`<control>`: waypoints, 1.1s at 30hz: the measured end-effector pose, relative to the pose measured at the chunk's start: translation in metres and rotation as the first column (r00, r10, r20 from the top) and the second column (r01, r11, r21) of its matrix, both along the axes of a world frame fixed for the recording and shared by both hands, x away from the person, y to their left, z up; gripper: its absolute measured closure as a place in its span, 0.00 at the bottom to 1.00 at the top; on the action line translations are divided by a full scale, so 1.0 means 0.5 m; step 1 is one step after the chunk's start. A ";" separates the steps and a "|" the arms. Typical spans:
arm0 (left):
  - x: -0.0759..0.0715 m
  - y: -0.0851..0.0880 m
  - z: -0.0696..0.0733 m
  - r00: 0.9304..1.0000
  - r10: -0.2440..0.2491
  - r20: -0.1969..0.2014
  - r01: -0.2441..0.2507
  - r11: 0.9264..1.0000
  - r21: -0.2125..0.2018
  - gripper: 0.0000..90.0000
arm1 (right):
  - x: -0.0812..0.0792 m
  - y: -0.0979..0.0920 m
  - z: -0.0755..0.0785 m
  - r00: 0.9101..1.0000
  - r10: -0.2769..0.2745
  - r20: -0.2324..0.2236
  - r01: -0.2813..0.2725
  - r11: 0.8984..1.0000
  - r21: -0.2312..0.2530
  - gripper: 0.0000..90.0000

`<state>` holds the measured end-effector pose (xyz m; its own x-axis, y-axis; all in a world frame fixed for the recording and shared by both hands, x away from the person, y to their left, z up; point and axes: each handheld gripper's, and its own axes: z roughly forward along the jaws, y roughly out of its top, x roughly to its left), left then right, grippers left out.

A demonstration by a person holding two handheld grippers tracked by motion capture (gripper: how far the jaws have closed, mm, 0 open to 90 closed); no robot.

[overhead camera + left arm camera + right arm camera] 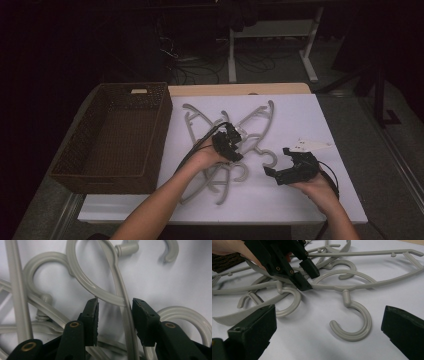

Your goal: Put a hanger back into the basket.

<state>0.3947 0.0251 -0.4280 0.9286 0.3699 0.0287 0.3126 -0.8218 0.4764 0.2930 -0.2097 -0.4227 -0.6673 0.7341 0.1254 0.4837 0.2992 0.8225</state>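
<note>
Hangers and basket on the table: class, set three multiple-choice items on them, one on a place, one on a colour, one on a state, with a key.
1. Where is the basket relative to the hangers?
A. In the high view, left of them
B. Right of them
C. On top of them

2. What colour are the hangers?
A. Red
B. Light grey
C. Black

3. How does the left hand-held gripper stand?
A. Lying inside the basket
B. Clamped on a cloth
C. Jaws astride a hanger's bar, not yet pressing it

Key: 1 A, the wicker basket sits at the table's left edge. 2 B, all look pale grey. 3 C, the left gripper view shows gaps beside the bar.
</note>
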 end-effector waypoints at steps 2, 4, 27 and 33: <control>0.000 -0.003 -0.003 1.000 -0.005 -0.003 0.005 1.000 0.019 0.65 | 0.000 0.000 0.000 1.000 0.000 -0.001 0.000 1.000 0.000 0.00; -0.001 -0.005 -0.003 1.000 -0.007 -0.001 0.007 1.000 0.028 0.66 | 0.000 0.001 -0.001 1.000 0.002 -0.002 -0.002 1.000 0.002 0.00; 0.009 -0.007 0.002 0.999 0.051 -0.014 -0.050 0.997 0.060 0.90 | -0.001 -0.001 0.000 1.000 -0.002 0.002 0.001 1.000 0.008 0.00; 0.014 0.003 0.033 0.997 0.078 0.008 -0.078 0.997 0.002 0.91 | -0.003 -0.008 0.005 1.000 -0.007 0.014 0.007 1.000 0.026 0.03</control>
<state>0.4018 0.0265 -0.4113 0.8966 0.4412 0.0366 0.3724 -0.7962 0.4768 0.2916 -0.2135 -0.4203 -0.6640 0.7354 0.1356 0.4742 0.2739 0.8368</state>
